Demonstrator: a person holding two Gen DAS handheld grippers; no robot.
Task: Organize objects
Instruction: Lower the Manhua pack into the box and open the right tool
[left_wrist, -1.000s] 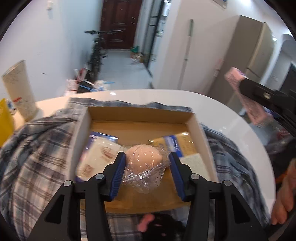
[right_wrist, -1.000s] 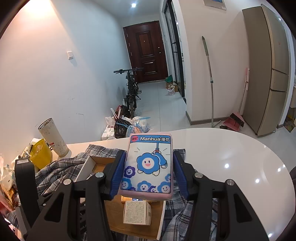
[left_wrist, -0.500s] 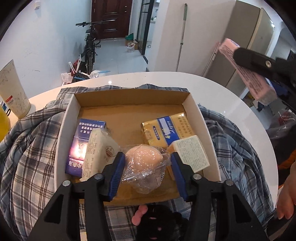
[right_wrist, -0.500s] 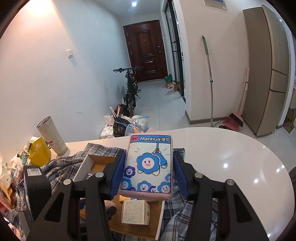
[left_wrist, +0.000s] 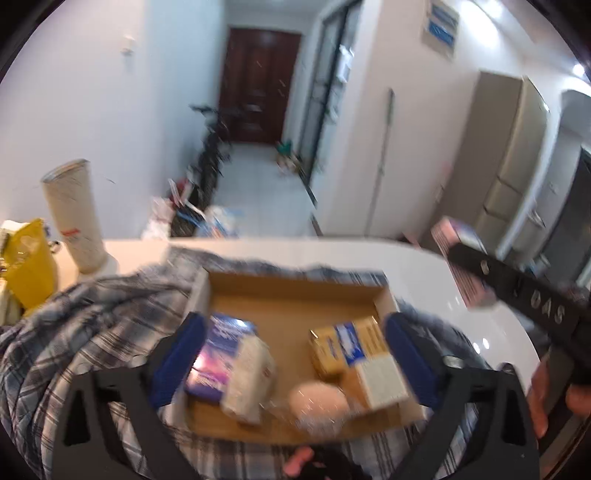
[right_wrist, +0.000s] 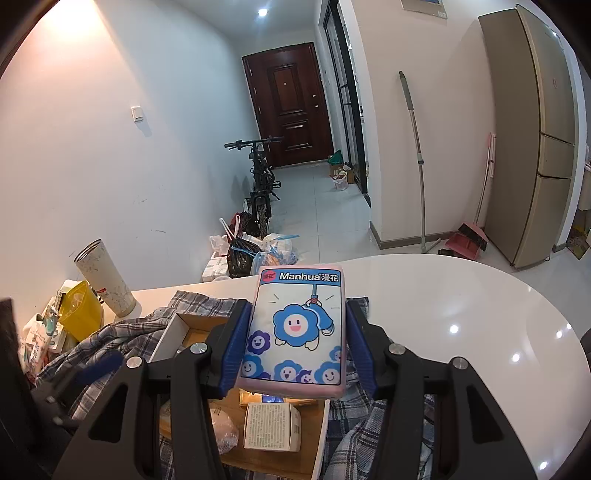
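Left wrist view: left tongs, jaws just sprung wide, nothing gripped; wrapped bun lies in cardboard box. Soft, crinkly; take lightly.

Right wrist view: right tongs clamp tissue pack above box. Light, squashy; grip long sides.

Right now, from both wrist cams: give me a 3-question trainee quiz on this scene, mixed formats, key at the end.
1. True or false: the left gripper is clamped on the wrapped bun.
2. What does the right gripper hold? A) a tumbler B) the tissue pack C) a blue box
3. Fill in: the cardboard box sits on a plaid ____.

Key: 1 false, its jaws have just been opening and the bun lies free in the box. 2 B. 3 shirt.
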